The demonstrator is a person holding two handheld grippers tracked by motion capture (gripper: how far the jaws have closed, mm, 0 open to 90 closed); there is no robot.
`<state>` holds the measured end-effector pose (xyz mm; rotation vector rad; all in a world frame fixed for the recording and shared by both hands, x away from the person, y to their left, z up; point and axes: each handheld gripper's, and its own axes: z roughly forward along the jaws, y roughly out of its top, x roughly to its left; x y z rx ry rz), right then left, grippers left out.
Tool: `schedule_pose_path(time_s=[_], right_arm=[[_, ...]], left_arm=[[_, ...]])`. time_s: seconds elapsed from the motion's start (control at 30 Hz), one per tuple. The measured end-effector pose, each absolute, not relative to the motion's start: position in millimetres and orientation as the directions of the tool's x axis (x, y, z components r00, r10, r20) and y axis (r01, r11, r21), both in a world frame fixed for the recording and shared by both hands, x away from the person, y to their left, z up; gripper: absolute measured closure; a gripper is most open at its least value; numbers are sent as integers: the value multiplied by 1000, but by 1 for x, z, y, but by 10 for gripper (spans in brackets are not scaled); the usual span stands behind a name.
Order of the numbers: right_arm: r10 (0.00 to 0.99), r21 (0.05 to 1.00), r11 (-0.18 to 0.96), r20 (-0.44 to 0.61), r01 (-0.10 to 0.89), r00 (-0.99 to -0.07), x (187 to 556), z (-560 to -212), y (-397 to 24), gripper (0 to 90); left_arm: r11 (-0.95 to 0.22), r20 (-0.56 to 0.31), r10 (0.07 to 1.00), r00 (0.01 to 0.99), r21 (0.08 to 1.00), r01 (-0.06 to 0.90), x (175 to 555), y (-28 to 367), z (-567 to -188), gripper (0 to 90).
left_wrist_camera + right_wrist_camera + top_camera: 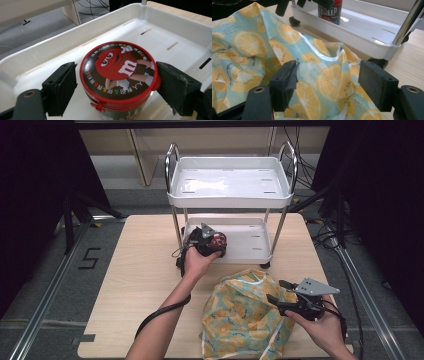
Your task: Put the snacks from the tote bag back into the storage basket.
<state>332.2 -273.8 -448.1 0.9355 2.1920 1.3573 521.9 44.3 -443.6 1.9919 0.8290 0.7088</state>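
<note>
A red-lidded M&M's can [117,72] stands upright in the lower tray [250,251] of a white two-tier cart, near the tray's left end. My left gripper [116,82] straddles the can with its jaws spread. A thin gap shows at the left pad [63,85], while the right pad sits against the lid's tab. In the high view the left gripper [212,242] is at the can [219,240]. My right gripper [276,290] stands open at the right edge of a lemon-print bag [245,312]. Its fabric [312,65] lies between and behind the jaws [328,80], not pinched.
The cart's top tray [230,182] is bare, and its chrome posts and black casters rest on the wooden table [145,270]. The crumpled bag covers the near right of the table. In the right gripper view the can [329,10] stands beyond the bag.
</note>
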Motion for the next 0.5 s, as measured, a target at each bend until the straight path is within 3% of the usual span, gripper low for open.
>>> schedule_pose_path(time_s=[0.07, 0.2, 0.27, 0.5], right_arm=[[716, 892, 307, 13, 331, -698, 332, -448, -274, 318], [719, 884, 303, 32, 356, -694, 331, -448, -273, 317], [721, 892, 310, 6, 330, -692, 332, -448, -274, 316], [716, 894, 311, 2, 321, -698, 333, -448, -273, 315]], left_arm=[[-375, 114, 782, 613, 871, 317, 517, 42, -443, 182], [-448, 194, 760, 620, 848, 283, 513, 48, -438, 183], [-396, 132, 778, 615, 862, 316, 506, 45, -437, 183], [-418, 159, 770, 618, 857, 301, 496, 51, -427, 186]])
